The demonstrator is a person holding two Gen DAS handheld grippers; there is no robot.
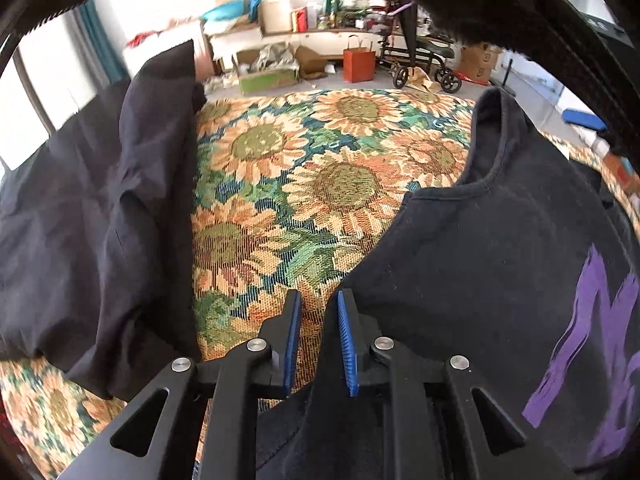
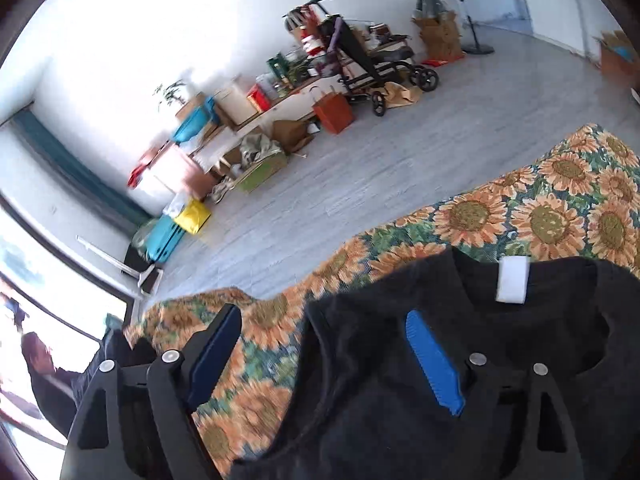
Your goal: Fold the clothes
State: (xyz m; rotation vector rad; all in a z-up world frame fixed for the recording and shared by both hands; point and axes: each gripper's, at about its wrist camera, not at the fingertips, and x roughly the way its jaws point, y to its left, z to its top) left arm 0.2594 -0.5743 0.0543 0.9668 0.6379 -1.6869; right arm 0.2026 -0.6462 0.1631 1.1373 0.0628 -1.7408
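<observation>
The left hand-held gripper [image 1: 318, 300] points down at a surface covered with a sunflower cloth [image 1: 304, 184]. Its two blue pads [image 1: 347, 344] stand close to each other but not together; a narrow gap is between them. The edge of a black T-shirt [image 1: 480, 264] lies in this gap, near the right pad. Whether the pads already press on the fabric, I cannot tell.

The black T-shirt lies on the right part of the sunflower cloth in the left wrist view. Its neck opening [image 1: 476, 184] faces away from the camera, and a purple print [image 1: 592, 344] shows on its front. A second dark garment [image 1: 100, 216] lies in a wrinkled heap on the left part of the cloth, well apart from the T-shirt, with bare sunflower cloth between them.

The right hand-held gripper [image 2: 324, 328] has its jaws wide apart and holds nothing. It hangs over the collar area of the T-shirt [image 2: 380, 400]. A white label [image 2: 513, 280] is visible inside the neck. Its left pad [image 2: 216, 352] is above the sunflower cloth [image 2: 540, 220], and its right pad [image 2: 432, 360] is above the black fabric.

Behind the cloth is a grey floor [image 2: 360, 168] with cardboard boxes [image 2: 260, 168], an orange paper bag [image 2: 334, 110] and a wheeled walker [image 2: 380, 68] along the wall.
</observation>
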